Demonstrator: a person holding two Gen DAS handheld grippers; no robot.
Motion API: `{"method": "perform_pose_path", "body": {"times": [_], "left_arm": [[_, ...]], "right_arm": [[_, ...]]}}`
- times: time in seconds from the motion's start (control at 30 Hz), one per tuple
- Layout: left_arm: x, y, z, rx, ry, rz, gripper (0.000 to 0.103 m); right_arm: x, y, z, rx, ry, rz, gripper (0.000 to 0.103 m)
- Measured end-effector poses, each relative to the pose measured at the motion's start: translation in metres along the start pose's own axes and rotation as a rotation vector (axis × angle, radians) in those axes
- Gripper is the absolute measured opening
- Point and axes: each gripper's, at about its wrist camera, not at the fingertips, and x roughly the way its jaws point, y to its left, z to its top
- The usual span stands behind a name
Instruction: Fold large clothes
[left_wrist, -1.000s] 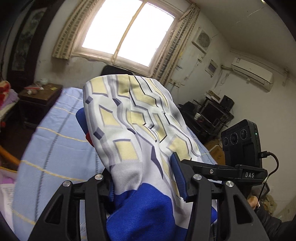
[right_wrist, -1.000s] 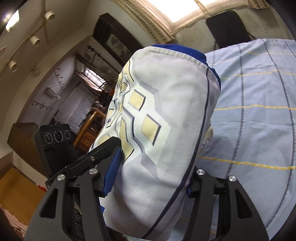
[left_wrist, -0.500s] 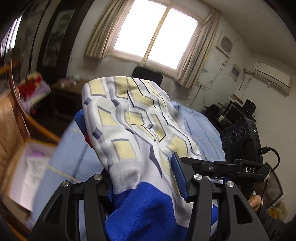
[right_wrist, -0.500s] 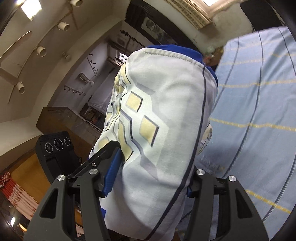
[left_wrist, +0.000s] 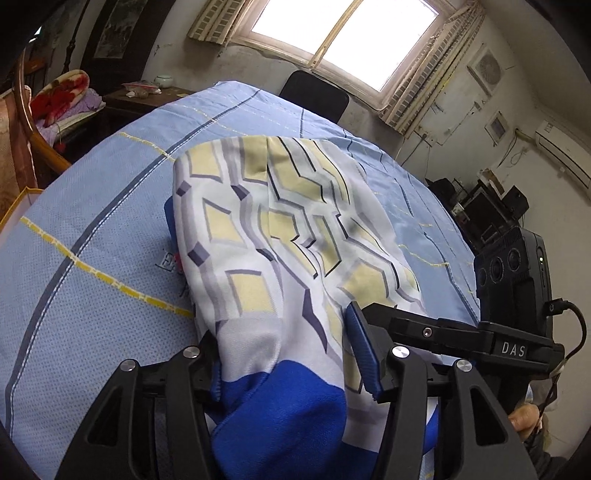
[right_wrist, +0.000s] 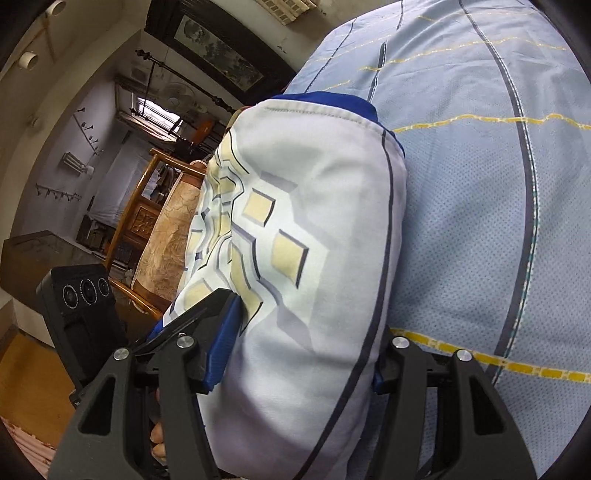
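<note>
While both grippers are angled down toward the blue bedsheet (left_wrist: 92, 206), each one carries a bunched fold of the same garment (left_wrist: 280, 236), a white fabric printed with yellow diamonds and grey-navy outlines, with solid blue sections.

Left gripper (left_wrist: 284, 354): the jaws are opening. The garment fills the gap between the two blue finger pads (left_wrist: 364, 354), and the cloth bulges up and forward over the fingers. A blue portion of the garment hangs at the base of the jaws, nearest the camera. The forward part of the fold lies just above or on the bedsheet; contact cannot be confirmed.

Right gripper (right_wrist: 299, 354): the jaws are pinching a thick roll of the garment (right_wrist: 314, 258). The left blue pad presses into the printed side of the roll; the right pad is mostly hidden behind the cloth. A stitched hem and a blue edge form the far end of the roll, against the bedsheet background.

Relative to the bedsheet: yellow and dark stripes cross it; a black chair back (left_wrist: 314, 94) stands at its far edge below the window (left_wrist: 340, 33); a wooden bed frame (right_wrist: 147, 206) stands beyond its left side in the right wrist view. Fingers of a hand (right_wrist: 159, 439) show behind the right gripper's left linkage.
</note>
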Motion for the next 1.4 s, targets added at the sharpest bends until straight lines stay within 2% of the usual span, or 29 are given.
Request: {"method": "perform_pose_path", "body": {"times": [0.17, 0.37, 0.53, 0.67, 0.73, 0.8, 0.97, 1.03, 1.13, 1.2, 1.3, 1.33, 1.4], "left_arm": [[-0.005, -0.022, -0.01, 0.08, -0.048, 0.12, 0.06], [-0.017, -0.031, -0.016, 0.087, -0.069, 0.183, 0.065], [-0.042, -0.042, -0.025, 0.13, -0.132, 0.274, 0.065], [-0.059, -0.048, -0.024, 0.155, -0.186, 0.369, 0.065], [-0.06, -0.047, -0.023, 0.157, -0.192, 0.402, 0.065], [-0.06, -0.043, -0.023, 0.153, -0.187, 0.429, 0.065], [-0.042, -0.032, -0.031, 0.16, -0.122, 0.469, 0.067], [-0.032, -0.028, -0.035, 0.166, -0.099, 0.484, 0.069], [-0.032, -0.03, -0.037, 0.172, -0.108, 0.501, 0.069], [-0.036, -0.034, -0.038, 0.184, -0.113, 0.519, 0.07], [-0.048, -0.045, -0.042, 0.193, -0.135, 0.533, 0.084], [-0.052, -0.049, -0.043, 0.197, -0.146, 0.539, 0.087], [-0.064, -0.058, -0.046, 0.206, -0.175, 0.556, 0.09]], "right_arm": [[0.003, -0.003, -0.009, -0.002, -0.011, -0.001, 0.062], [0.001, -0.002, -0.01, -0.038, -0.05, -0.072, 0.067], [-0.023, 0.009, -0.02, -0.102, -0.136, -0.175, 0.067], [-0.054, 0.027, -0.023, -0.185, -0.228, -0.218, 0.067], [-0.065, 0.038, -0.028, -0.231, -0.259, -0.234, 0.067], [-0.068, 0.047, -0.031, -0.275, -0.277, -0.251, 0.062], [-0.059, 0.061, -0.048, -0.376, -0.246, -0.283, 0.039], [-0.048, 0.06, -0.05, -0.383, -0.218, -0.3, 0.036], [-0.026, 0.043, -0.055, -0.367, -0.14, -0.326, 0.036], [-0.024, 0.04, -0.057, -0.374, -0.139, -0.335, 0.035], [-0.03, 0.041, -0.056, -0.346, -0.146, -0.333, 0.036], [-0.033, 0.042, -0.056, -0.336, -0.153, -0.331, 0.037], [-0.041, 0.042, -0.06, -0.318, -0.165, -0.328, 0.05]]}}
